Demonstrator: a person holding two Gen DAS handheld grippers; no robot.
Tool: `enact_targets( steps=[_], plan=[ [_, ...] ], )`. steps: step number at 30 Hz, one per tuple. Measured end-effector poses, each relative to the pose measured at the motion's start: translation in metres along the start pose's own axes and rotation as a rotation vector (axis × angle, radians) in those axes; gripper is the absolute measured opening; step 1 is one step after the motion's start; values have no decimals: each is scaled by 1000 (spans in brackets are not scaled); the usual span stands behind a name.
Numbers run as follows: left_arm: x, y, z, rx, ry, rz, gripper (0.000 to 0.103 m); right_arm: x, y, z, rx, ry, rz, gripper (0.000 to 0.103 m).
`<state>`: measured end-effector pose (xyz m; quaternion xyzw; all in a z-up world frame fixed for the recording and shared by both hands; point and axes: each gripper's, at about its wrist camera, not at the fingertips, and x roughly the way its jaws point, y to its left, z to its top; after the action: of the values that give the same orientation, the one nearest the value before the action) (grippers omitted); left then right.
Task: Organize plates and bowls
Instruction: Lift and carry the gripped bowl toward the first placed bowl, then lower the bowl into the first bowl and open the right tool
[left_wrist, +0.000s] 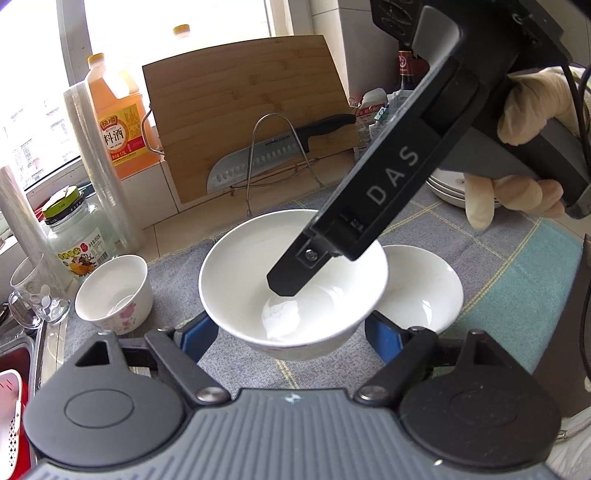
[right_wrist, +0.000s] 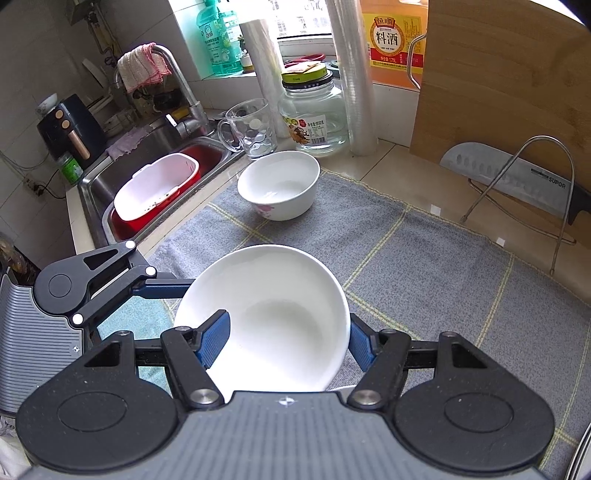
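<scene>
A plain white bowl (left_wrist: 258, 266) hangs just above the grey cloth, and both grippers have it. My left gripper (left_wrist: 290, 332) is shut on its lower sides, one blue finger pressing from each side. My right gripper (right_wrist: 288, 339) is shut on the bowl (right_wrist: 273, 306), with its left finger (right_wrist: 214, 339) inside and the other outside the wall. In the left wrist view that black finger (left_wrist: 291, 273) reaches down into the bowl. A second white bowl (left_wrist: 424, 291) sits right behind on the cloth. A small flowered bowl (left_wrist: 114, 291) (right_wrist: 280, 188) stands apart near the sink.
Stacked plates (left_wrist: 447, 188) lie behind the gloved hand (left_wrist: 532, 107). A cutting board (left_wrist: 240, 110) and a knife (right_wrist: 509, 173) lean on a wire rack. A glass mug (right_wrist: 251, 129), a jar (right_wrist: 314, 118) and film rolls line the wall. The sink (right_wrist: 99, 173) holds a red-and-white basin.
</scene>
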<state>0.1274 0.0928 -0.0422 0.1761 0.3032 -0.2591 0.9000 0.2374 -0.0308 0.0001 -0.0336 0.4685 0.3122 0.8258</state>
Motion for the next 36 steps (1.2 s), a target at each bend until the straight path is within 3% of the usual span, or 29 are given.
enact_targets(
  steps=[16, 36],
  plan=[
    [-15, -25, 1, 46, -8, -73, 86, -26, 7, -30, 32, -1, -24, 74],
    [24, -50, 21, 109, -25, -197, 86, -54, -34, -61, 166, -25, -138, 75]
  ],
)
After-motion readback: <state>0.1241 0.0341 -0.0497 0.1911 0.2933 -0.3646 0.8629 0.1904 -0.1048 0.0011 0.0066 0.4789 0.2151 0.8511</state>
